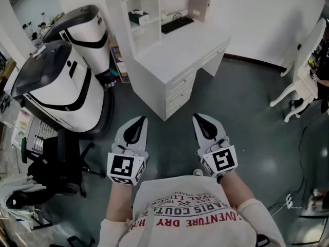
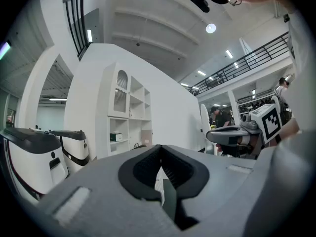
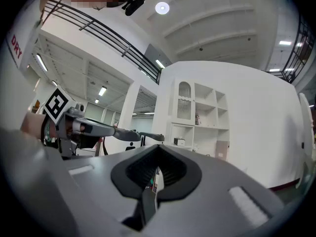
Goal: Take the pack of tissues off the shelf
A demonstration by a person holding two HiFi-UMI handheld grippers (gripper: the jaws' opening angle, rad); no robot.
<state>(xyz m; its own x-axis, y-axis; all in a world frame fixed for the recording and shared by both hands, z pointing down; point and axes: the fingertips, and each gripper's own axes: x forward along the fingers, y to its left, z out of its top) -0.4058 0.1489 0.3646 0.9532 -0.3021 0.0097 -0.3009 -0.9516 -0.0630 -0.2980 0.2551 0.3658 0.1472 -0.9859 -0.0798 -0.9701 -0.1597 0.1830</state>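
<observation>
My left tongs (image 1: 140, 121) and right tongs (image 1: 199, 118) are pale grey with black ribbed pads (image 1: 134, 131), and each carries a cube (image 1: 126, 168) patterned in black squares on white. The counter (image 1: 177, 50) and its shelf (image 1: 154, 4) are plain white; the keyboard (image 1: 177, 24) is black. The floor (image 1: 247, 107) is dark grey-green. The machines (image 1: 67, 94) are white, banded in black. My shirt (image 1: 190, 225) is white with red lettering.

Head view looks steeply down past left tool (image 1: 138, 123) and right tool (image 1: 200, 120); both gripper views tilt upward; all share the distant white shelf (image 1: 154, 9).
</observation>
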